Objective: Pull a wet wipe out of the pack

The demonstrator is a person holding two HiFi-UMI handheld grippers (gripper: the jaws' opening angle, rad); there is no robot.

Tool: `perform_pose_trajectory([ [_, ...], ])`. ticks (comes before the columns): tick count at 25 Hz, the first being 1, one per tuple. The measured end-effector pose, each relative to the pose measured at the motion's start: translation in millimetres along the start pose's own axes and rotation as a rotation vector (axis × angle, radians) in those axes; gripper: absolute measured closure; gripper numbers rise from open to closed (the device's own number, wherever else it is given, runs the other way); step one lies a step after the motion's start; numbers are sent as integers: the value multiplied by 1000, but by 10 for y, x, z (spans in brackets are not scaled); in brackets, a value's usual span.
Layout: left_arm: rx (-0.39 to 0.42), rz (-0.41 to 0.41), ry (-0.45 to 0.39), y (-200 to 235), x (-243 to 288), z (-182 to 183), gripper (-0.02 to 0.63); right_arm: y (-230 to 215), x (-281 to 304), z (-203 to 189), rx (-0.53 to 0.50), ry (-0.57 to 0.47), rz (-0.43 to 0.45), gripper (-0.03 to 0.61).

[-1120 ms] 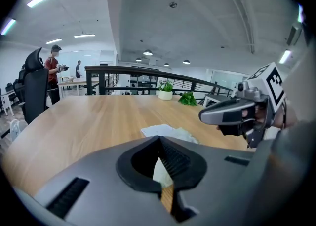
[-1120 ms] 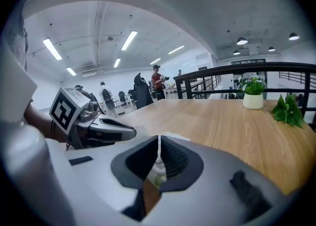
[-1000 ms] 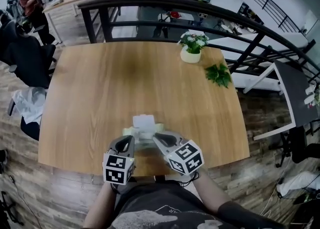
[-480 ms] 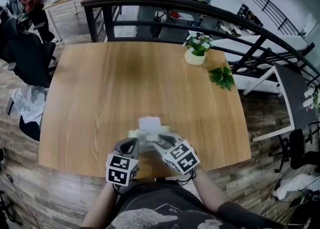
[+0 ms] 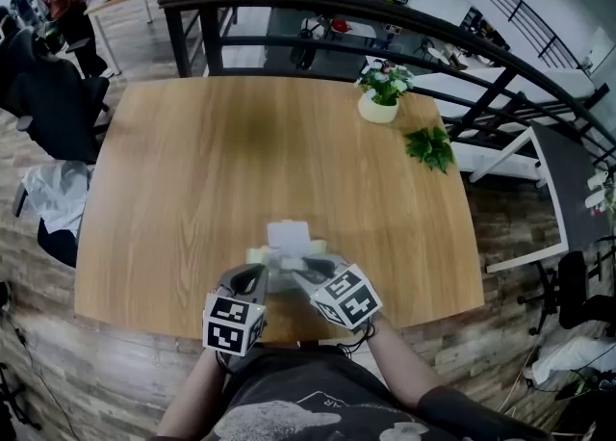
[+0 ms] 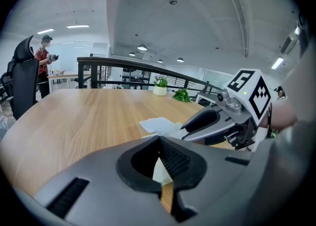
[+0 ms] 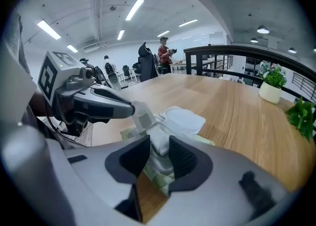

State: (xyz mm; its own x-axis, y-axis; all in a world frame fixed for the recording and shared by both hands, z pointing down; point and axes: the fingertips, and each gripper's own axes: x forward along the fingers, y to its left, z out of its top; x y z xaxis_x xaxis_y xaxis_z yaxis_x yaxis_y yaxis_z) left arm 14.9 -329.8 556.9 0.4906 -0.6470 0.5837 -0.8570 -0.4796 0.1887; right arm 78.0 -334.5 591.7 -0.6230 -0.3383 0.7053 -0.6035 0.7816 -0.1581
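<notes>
Nearest, the left gripper [image 5: 258, 273] has its jaws pressed together on the flap [image 7: 143, 116] of the pack [image 7: 159, 176] and holds it tilted up and back. Judged purpose: this keeps the opening uncovered and steadies the pack against the pull on the wipe.

The right gripper [image 7: 159, 156] points down at the opening. Its jaws have just been opening and stand spread, one on each side of the wipe [image 7: 159, 143], with the pads not pressing on it. Judged purpose: the spread straddles the tuft ahead of a pinch.

The pack lies flat on the bench [image 5: 269, 141], near the front edge, just ahead of the person and between the two grippers. Its long axis runs left to right in the head view, roughly parallel to that edge. The opening faces up. The wipe stands as a short white tuft in the opening and points up; it is not yet out.

The lid [image 7: 185, 118] lies swung open on the far side of the pack, inner face up, clear of the pull path.

Farther off, a pot plant [image 5: 377, 107] and a leafy sprig [image 5: 428, 147] sit near the far right corner, well apart from the pack.
</notes>
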Motion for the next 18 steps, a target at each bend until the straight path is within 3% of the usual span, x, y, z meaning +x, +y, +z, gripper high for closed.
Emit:
perform_pose_trajectory([
  [8,-12,13,2,-24,-12,-12,600,19,-10,-12,11,8,20,471],
  [18,31,16,15,-43,-23,-15,600,12,-11,-14,67,23,52,540],
])
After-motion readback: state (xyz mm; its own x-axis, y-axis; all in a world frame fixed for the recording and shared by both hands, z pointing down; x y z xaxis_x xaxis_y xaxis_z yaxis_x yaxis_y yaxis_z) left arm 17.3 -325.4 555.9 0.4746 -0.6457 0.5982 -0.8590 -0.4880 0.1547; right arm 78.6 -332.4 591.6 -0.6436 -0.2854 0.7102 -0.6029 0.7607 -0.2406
